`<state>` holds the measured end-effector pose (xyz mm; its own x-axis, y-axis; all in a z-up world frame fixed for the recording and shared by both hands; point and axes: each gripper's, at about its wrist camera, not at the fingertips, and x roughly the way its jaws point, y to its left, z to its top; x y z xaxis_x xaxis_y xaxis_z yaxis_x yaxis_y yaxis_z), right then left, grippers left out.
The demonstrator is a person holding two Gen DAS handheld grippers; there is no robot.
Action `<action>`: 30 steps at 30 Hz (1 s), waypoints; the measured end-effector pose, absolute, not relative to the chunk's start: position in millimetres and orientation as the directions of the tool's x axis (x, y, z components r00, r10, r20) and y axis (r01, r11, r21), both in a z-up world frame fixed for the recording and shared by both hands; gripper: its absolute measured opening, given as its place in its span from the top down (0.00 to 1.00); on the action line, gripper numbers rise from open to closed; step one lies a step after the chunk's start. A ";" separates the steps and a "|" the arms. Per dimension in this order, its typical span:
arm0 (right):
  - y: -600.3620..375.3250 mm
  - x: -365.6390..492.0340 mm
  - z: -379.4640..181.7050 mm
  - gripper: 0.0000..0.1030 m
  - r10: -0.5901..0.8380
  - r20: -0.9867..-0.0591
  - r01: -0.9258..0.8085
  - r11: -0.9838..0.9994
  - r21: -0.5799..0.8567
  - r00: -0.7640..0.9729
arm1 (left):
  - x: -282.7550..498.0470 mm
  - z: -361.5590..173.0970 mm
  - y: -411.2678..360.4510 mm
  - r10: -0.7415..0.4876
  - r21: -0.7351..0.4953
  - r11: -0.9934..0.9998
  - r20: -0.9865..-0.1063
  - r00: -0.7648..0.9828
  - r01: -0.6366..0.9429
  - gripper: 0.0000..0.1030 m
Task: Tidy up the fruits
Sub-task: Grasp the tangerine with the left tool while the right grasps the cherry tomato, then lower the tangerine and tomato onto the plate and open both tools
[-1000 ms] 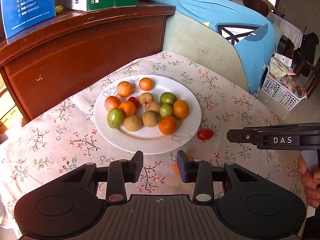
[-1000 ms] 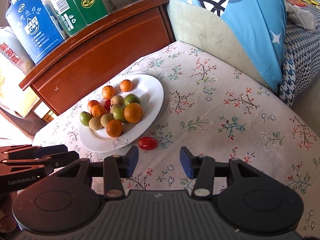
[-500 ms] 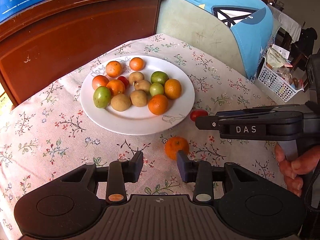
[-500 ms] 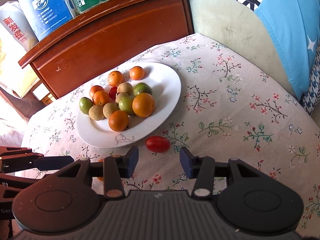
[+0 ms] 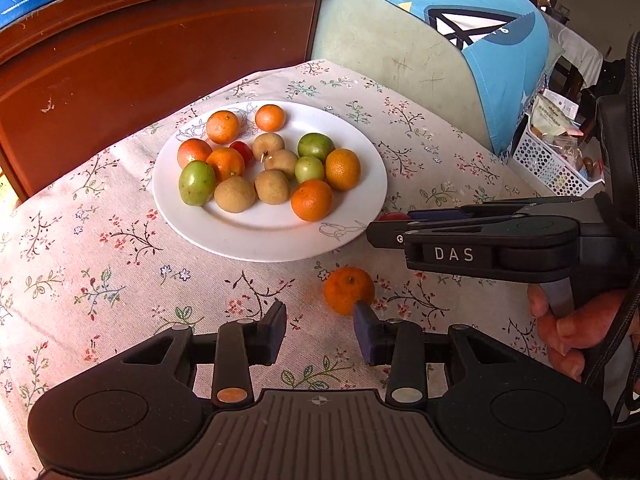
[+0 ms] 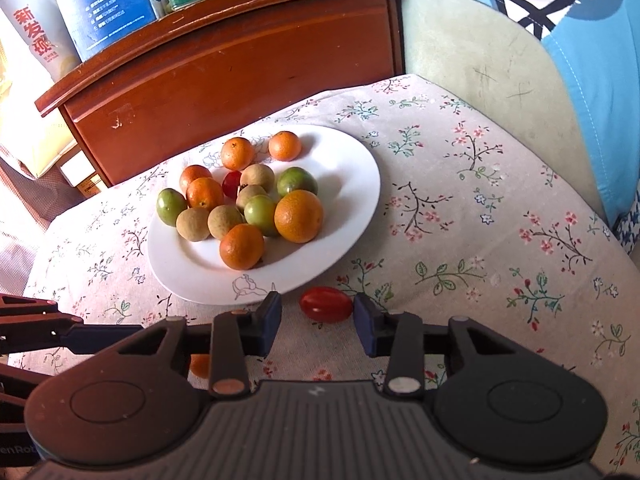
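Note:
A white plate (image 5: 360, 168) on the floral tablecloth holds several oranges, green fruits, brown longans and one red tomato. A loose orange (image 5: 348, 290) lies on the cloth just beyond the right fingertip of my left gripper (image 5: 320, 328), which is open and empty. A red cherry tomato (image 6: 326, 304) lies by the plate (image 6: 360, 184) rim, between the fingers of my right gripper (image 6: 317, 314). Those jaws are closing; the right pad is at the tomato and a gap remains on the left. From the left wrist, the right gripper (image 5: 384, 232) hides most of the tomato (image 5: 394, 216).
A dark wooden cabinet (image 6: 240, 64) with cartons (image 6: 108, 4) on top stands behind the table. A sofa with a blue cloth (image 5: 500, 40) borders the far right edge. A white basket (image 5: 552, 164) sits on the floor beyond. A hand (image 5: 580, 328) grips the right gripper's handle.
My right gripper came forward and down until the tomato lay between its fingers, and its jaws narrowed. My left gripper tilted down, bringing the loose orange into view at its right fingertip.

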<state>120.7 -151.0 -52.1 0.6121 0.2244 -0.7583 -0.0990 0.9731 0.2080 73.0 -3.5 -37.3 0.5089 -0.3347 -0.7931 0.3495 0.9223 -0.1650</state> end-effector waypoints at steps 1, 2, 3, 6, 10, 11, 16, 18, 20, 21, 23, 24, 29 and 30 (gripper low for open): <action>-150.9 120.8 -52.4 0.65 0.224 -0.759 -0.100 0.973 0.207 0.611 | 73.0 -37.9 -4.2 -0.337 -0.167 0.921 -0.794 0.507 0.351 0.65; -150.6 120.6 -52.8 0.67 0.219 -0.758 -0.101 0.975 0.200 0.614 | 72.9 -38.5 -5.1 -0.339 -0.168 0.920 -0.794 0.505 0.353 0.65; -150.4 120.5 -53.0 0.71 0.212 -0.759 -0.102 0.977 0.189 0.616 | 72.8 -38.8 -6.0 -0.340 -0.168 0.920 -0.794 0.505 0.355 0.65; -152.6 120.3 -52.0 0.71 0.223 -0.756 -0.102 0.974 0.204 0.615 | 72.6 -39.6 -8.7 -0.345 -0.168 0.917 -0.790 0.507 0.363 0.65; -156.0 117.1 -48.4 0.71 0.228 -0.752 -0.103 0.972 0.211 0.618 | 73.6 -41.3 -13.3 -0.355 -0.177 0.914 -0.785 0.507 0.365 0.65; -157.8 116.3 -47.2 0.71 0.229 -0.750 -0.099 0.971 0.216 0.620 | 74.1 -42.1 -14.5 -0.358 -0.181 0.913 -0.786 0.504 0.366 0.65; -167.0 112.2 -39.6 0.71 0.226 -0.735 -0.070 0.969 0.237 0.639 | 75.9 -45.4 -22.6 -0.363 -0.183 0.910 -0.786 0.501 0.371 0.65; -170.5 111.1 -37.0 0.71 0.227 -0.731 -0.059 0.967 0.248 0.644 | 76.7 -47.1 -25.5 -0.357 -0.177 0.912 -0.786 0.505 0.369 0.65; -172.9 110.4 -35.0 0.71 0.229 -0.727 -0.052 0.965 0.258 0.647 | 77.8 -49.0 -27.6 -0.351 -0.175 0.916 -0.787 0.508 0.362 0.65; -173.9 109.7 -33.9 0.71 0.230 -0.725 -0.049 0.964 0.262 0.649 | 78.4 -49.9 -28.8 -0.347 -0.170 0.917 -0.787 0.510 0.361 0.65; -174.9 108.9 -32.2 0.71 0.232 -0.722 -0.049 0.963 0.265 0.652 | 79.2 -51.4 -30.5 -0.332 -0.156 0.922 -0.789 0.516 0.355 0.65; -175.2 108.6 -31.7 0.71 0.233 -0.722 -0.049 0.963 0.266 0.652 | 79.6 -52.3 -30.9 -0.326 -0.150 0.924 -0.789 0.521 0.351 0.65; -175.9 107.5 -31.2 0.71 0.235 -0.722 -0.049 0.962 0.269 0.650 | 80.7 -54.0 -34.2 -0.319 -0.131 0.924 -0.783 0.533 0.359 0.65; -176.0 107.5 -31.1 0.71 0.234 -0.723 -0.047 0.962 0.269 0.650 | 80.6 -54.3 -35.4 -0.315 -0.122 0.924 -0.781 0.539 0.362 0.65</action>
<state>107.5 -176.0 -31.1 0.6498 0.2338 -0.7233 -0.0472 0.9621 0.2686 80.6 -35.4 -54.3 0.5389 -0.3146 -0.7814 0.3625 0.9240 -0.1220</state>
